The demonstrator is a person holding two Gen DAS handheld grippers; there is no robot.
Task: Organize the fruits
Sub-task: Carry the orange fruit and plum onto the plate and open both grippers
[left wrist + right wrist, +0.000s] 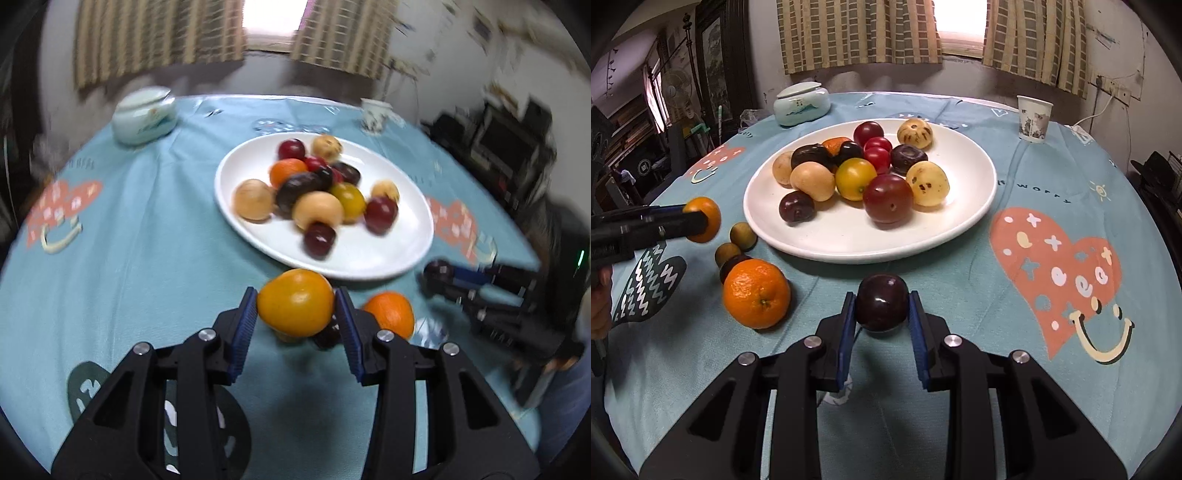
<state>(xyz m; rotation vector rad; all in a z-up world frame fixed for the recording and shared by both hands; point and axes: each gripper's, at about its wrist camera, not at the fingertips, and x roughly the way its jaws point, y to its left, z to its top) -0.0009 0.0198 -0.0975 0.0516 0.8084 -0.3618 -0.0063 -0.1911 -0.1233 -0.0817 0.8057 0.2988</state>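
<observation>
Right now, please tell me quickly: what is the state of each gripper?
Left gripper: closed on a yellow-orange fruit.
Right gripper: closed on a dark plum.

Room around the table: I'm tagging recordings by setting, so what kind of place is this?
Most likely a lived-in home room. A printed tablecloth covers the round table, checked curtains hang at a window, and a standing fan and cluttered shelves line the left side.
</observation>
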